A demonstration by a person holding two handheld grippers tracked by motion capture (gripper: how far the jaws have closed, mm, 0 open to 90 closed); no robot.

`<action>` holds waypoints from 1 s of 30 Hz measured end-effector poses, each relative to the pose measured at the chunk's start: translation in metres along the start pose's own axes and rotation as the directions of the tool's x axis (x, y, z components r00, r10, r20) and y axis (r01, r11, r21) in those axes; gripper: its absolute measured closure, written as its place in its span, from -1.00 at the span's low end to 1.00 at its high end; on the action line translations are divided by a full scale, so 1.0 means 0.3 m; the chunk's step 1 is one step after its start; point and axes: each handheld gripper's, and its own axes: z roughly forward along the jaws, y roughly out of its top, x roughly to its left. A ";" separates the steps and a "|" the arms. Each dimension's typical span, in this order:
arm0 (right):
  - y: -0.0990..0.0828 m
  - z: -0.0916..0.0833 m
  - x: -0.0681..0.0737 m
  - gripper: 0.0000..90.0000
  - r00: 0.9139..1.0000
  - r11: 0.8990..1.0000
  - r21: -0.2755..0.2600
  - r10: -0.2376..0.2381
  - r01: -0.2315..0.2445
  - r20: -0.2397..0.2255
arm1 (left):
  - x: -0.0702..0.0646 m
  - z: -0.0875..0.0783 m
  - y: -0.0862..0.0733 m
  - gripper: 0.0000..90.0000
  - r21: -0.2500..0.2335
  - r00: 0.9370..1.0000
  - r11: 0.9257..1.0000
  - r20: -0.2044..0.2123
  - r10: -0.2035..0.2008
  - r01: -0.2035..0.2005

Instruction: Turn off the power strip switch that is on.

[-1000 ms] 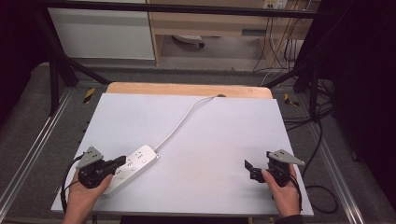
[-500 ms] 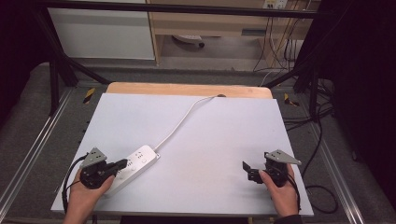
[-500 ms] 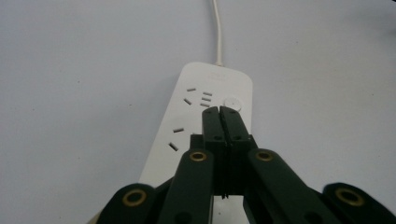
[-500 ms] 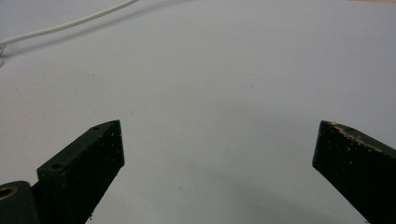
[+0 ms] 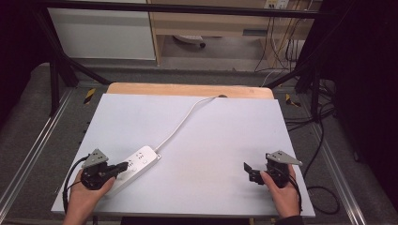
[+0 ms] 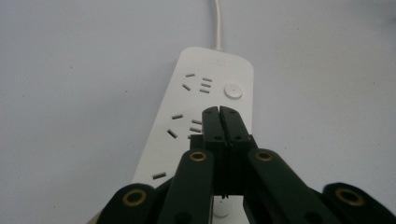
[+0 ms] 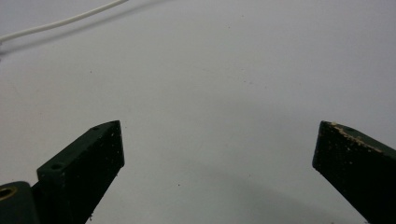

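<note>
A white power strip [image 5: 136, 164] lies at the table's near left, and its white cord [image 5: 180, 125] runs up to the far edge. My left gripper [image 5: 123, 166] is shut with nothing between its jaws, tips just above the strip. In the left gripper view the closed tips [image 6: 219, 113] sit over the strip [image 6: 205, 93], short of its round button [image 6: 233, 90]. My right gripper [image 5: 247, 171] rests at the near right, jaws wide open over bare table. The right gripper view shows its fingertips [image 7: 108, 144] apart, with the cord [image 7: 60, 21] far off.
The grey table top [image 5: 225, 140] has a wooden strip [image 5: 187, 90] along its far edge. Metal frame rails run down both sides. Cables hang on the floor to the right, and a cabinet stands beyond the table.
</note>
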 end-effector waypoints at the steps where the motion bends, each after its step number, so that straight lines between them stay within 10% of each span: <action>1: 0.000 0.000 -0.001 -0.94 1.000 1.000 0.001 0.001 -0.001 0.000 | -0.001 0.002 0.000 1.00 0.001 1.000 1.000 0.003 -0.001 0.001; 30: 0.000 -0.001 -0.001 -0.94 1.000 1.000 0.016 -0.004 0.004 -0.009 | -0.033 0.078 0.016 1.00 0.058 0.998 0.997 0.008 0.059 -0.060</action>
